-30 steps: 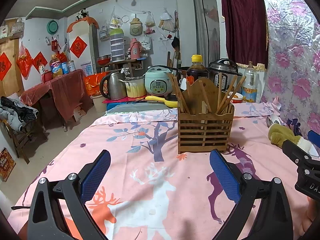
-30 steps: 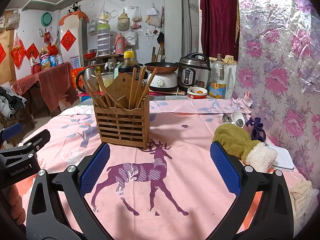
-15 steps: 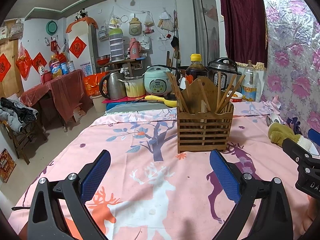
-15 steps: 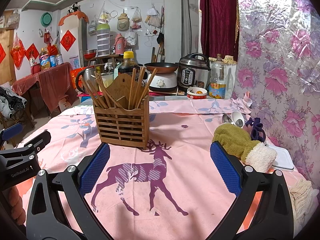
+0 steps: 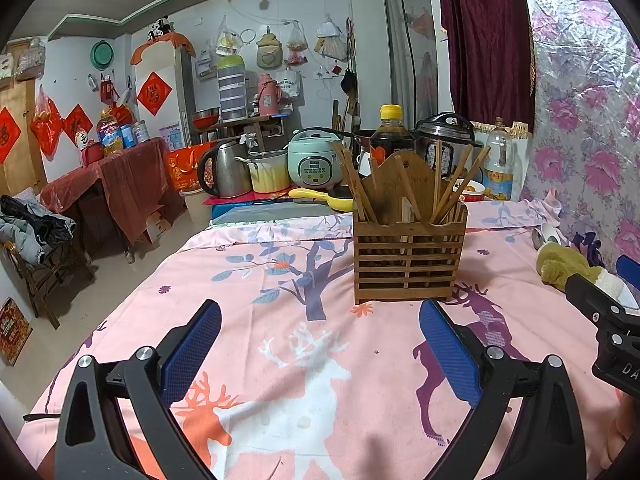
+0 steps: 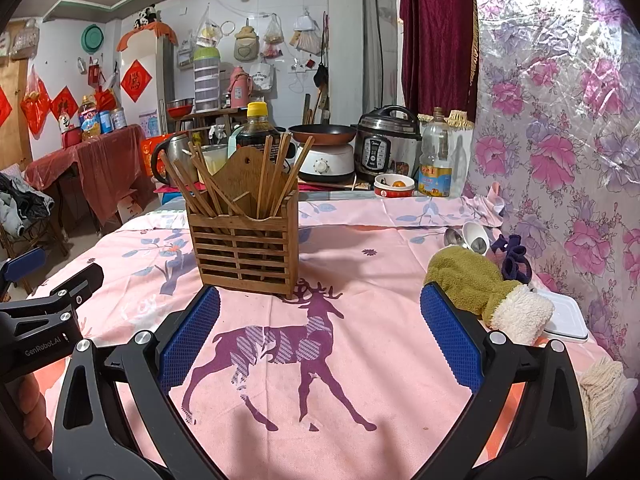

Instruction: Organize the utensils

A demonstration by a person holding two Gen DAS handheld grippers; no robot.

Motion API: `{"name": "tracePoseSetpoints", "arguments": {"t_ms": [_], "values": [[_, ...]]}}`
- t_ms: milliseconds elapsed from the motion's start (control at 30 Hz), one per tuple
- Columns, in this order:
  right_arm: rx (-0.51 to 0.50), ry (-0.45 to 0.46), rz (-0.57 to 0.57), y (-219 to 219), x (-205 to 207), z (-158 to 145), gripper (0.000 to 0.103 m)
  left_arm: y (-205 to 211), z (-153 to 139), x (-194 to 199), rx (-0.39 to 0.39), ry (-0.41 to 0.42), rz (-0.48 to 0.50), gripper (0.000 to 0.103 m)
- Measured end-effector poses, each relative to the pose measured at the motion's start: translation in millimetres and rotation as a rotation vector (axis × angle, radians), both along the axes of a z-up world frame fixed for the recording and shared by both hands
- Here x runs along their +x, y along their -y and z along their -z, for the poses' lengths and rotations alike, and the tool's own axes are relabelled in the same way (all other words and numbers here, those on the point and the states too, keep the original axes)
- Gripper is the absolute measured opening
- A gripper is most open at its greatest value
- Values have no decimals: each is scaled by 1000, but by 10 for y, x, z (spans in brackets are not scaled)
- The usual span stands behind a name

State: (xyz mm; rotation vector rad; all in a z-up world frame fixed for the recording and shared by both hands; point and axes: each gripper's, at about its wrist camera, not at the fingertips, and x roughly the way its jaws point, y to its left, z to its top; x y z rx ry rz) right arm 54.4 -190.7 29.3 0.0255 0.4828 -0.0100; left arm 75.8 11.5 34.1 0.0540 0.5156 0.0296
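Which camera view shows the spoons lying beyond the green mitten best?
The right wrist view: the spoons lie in plain sight past the green mitten. The left wrist view catches them only small at the frame's distorted edge.

Black tongs (image 6: 320,332) with blue textured pads (image 6: 188,334), silver screws, "GenRobot.AI" lettering.

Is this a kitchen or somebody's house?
Probably a home kitchen and eating room: a rice cooker and kettle sit behind a clothed table holding a wooden chopstick holder.
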Motion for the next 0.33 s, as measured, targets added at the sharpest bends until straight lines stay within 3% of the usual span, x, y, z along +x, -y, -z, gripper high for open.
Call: {"name": "tracePoseSetpoints", "arguments": {"t_ms": [333], "values": [[5, 0, 3, 29, 5, -7, 97, 49, 54, -21, 36, 3, 25, 98]]}}
